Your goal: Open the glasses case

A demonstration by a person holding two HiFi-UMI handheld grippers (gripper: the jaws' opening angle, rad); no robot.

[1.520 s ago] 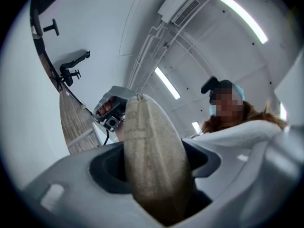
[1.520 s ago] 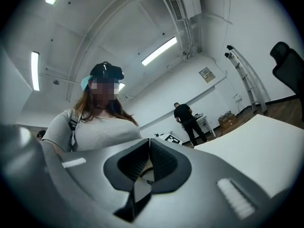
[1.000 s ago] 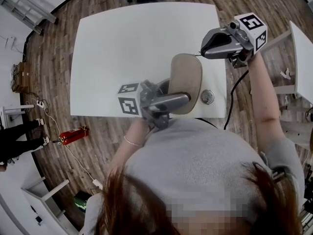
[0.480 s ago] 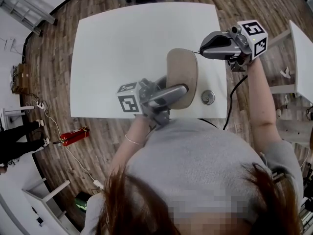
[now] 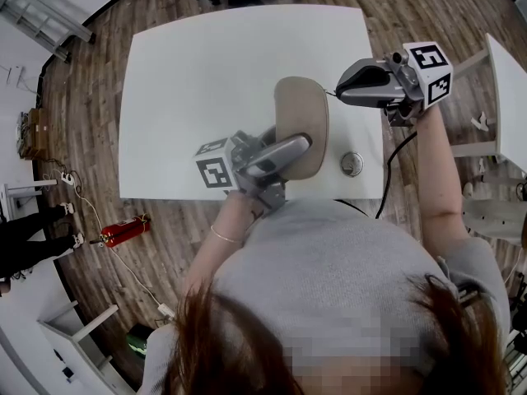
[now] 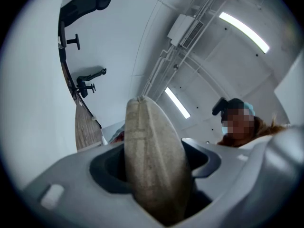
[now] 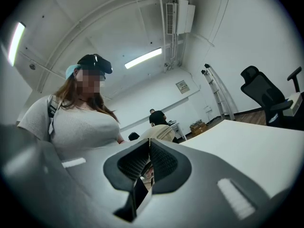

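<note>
Left hand-held gripper (image 5: 298,144): clamped across the near end of the glasses case (image 5: 301,105), holding it over the counter (image 5: 198,81), probably to steady it.
Glasses case: jutted out beyond those jaws, not visibly open.
Right hand-held gripper (image 5: 338,89): jaws together, tip just beside the case's far edge, likely to work the closure. I could not tell whether it pinched anything.

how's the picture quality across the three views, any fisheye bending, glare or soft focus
Head view: strong fisheye, the white table's edges bow outward; lighting is even and detail sharp, with a mosaic patch at the bottom. Left gripper view: dark round vignette, the ceiling light strips glare, and the close glasses case looks slightly soft. Right gripper view: same vignette and curved walls, with one bright strip light.
</note>
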